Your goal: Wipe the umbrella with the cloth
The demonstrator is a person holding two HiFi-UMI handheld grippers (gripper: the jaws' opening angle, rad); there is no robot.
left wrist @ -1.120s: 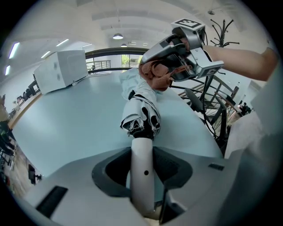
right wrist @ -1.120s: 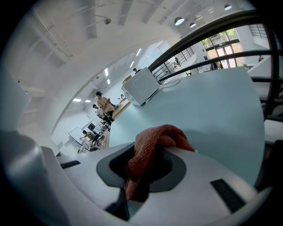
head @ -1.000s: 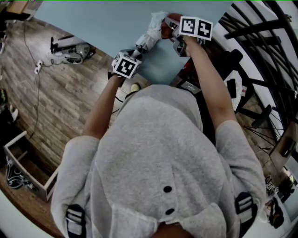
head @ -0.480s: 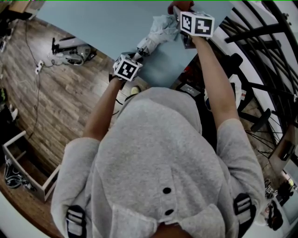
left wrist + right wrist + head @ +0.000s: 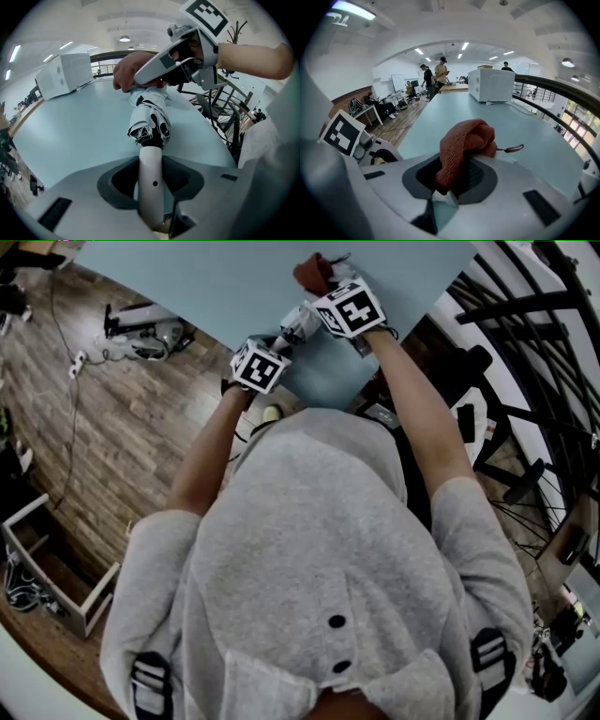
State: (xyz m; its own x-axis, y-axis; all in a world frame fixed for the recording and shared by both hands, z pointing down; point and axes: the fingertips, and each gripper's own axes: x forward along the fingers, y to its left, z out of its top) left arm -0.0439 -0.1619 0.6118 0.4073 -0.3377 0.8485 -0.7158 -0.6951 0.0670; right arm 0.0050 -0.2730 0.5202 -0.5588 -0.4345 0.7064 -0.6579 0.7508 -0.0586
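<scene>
My left gripper is shut on the white handle of a folded white-and-black umbrella, which it holds out over the pale blue table. My right gripper is shut on a rust-red cloth and lies over the umbrella's far part. In the left gripper view the cloth bulges just beyond the canopy, under the right gripper. A thin red cord loop pokes out beside the cloth. Most of the canopy is hidden in the head view.
A white box-shaped appliance stands far back on the table. A black metal railing runs along the right side. On the wooden floor to the left are a white crate and cables. Several people stand in the distance.
The right gripper with the cloth has swung left along the umbrella toward the left gripper and rolled about its own line. The left gripper and the handle have stayed put.
</scene>
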